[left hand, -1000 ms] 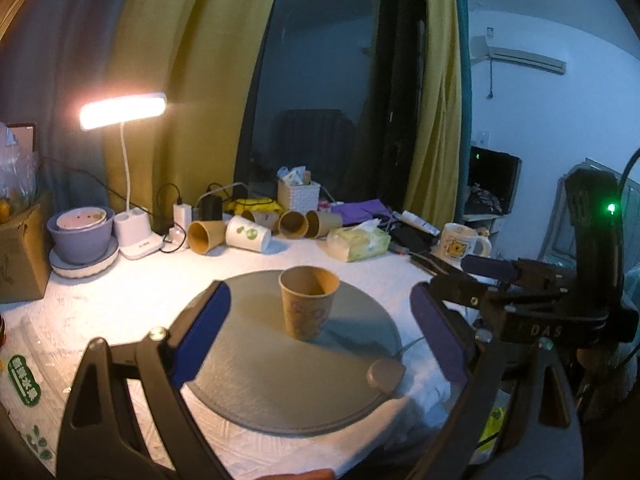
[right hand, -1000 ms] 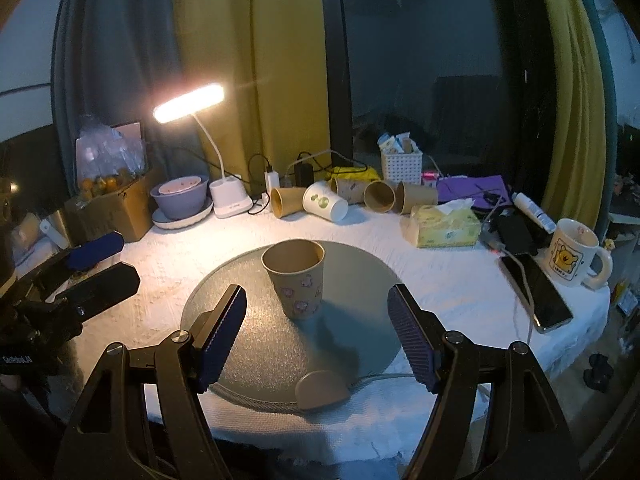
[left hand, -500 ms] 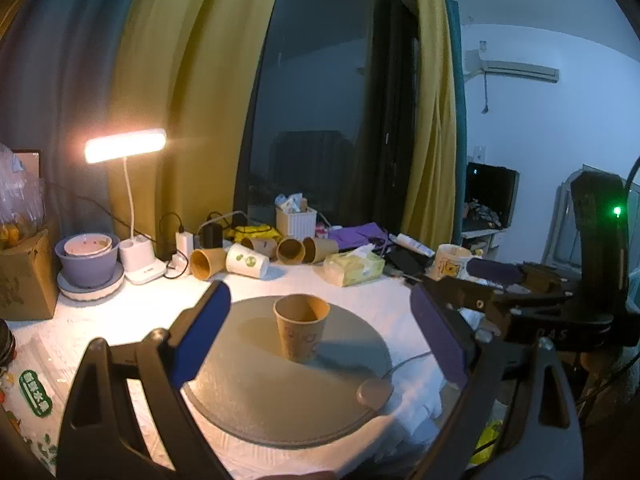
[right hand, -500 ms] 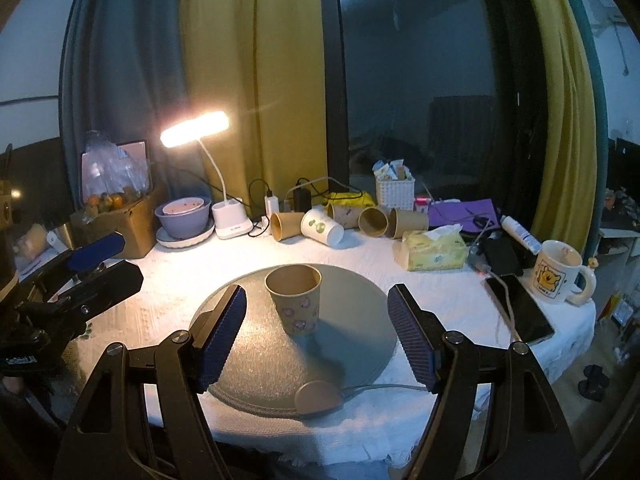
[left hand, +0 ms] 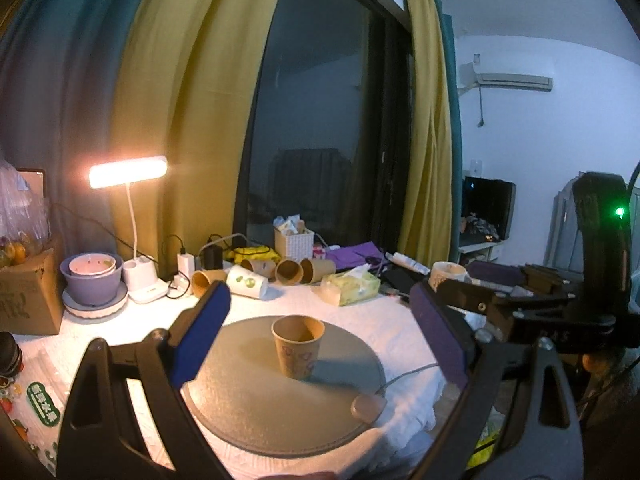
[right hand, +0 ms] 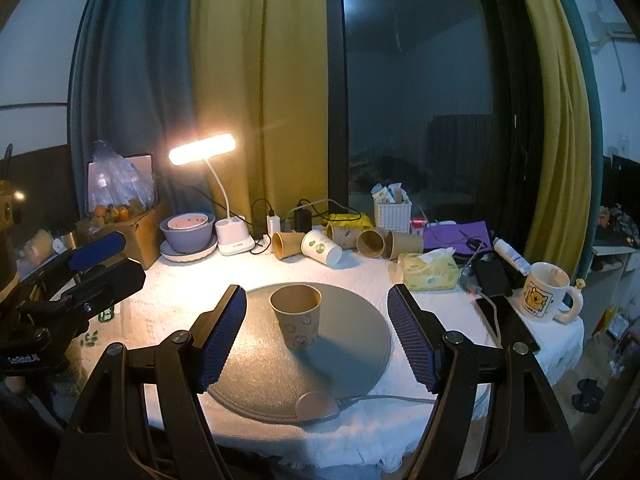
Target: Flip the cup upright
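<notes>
Between the spread fingers of the left gripper (left hand: 320,334), and out ahead of them, the paper cup (left hand: 297,346) stands mouth-up near the middle of the round grey mat (left hand: 248,408). That claw is wide open and holds nothing; its blue pads are well apart from the cup on either side. Moving right, the right gripper (right hand: 318,334) frames the same cup (right hand: 295,316) in the same way, jaws gaping and empty, with the cup just left of its centre line and beyond its tips.

To my eye the flip looks done, so the step in hand is a clean retreat. Doing it well means keeping both claws open and drawing them straight back, away from the cup, without swinging a pad sideways into its light paper wall. Mind the small puck (right hand: 316,404) and its cable just under the right claw.
</notes>
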Tool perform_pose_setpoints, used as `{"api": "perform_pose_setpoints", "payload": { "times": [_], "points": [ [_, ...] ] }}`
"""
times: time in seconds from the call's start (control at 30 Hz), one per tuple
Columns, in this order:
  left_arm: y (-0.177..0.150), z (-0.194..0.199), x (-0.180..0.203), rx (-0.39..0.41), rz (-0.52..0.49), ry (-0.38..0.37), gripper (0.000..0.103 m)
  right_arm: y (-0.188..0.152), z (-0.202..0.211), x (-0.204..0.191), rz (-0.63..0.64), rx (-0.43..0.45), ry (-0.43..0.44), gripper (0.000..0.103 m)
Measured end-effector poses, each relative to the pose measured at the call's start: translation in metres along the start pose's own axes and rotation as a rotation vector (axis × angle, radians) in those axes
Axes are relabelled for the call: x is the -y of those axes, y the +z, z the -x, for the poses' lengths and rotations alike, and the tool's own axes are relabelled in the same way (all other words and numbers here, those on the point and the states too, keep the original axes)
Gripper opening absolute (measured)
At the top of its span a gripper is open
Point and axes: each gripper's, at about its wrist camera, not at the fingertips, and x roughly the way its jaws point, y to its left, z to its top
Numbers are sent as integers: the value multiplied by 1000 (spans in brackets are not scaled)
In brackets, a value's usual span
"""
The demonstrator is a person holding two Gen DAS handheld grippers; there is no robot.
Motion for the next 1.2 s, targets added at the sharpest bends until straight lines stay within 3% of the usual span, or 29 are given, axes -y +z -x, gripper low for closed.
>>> {"api": "perform_pose_setpoints", "payload": {
  "times": [0.43, 1.2],
  "points": [
    [2, 6, 0, 30, -2, 16, 92, 4, 7, -7, 16, 13, 10, 76],
    [0, 1, -8, 14, 20, 50, 92, 2, -1, -11, 15, -8, 21, 76]
  ]
}}
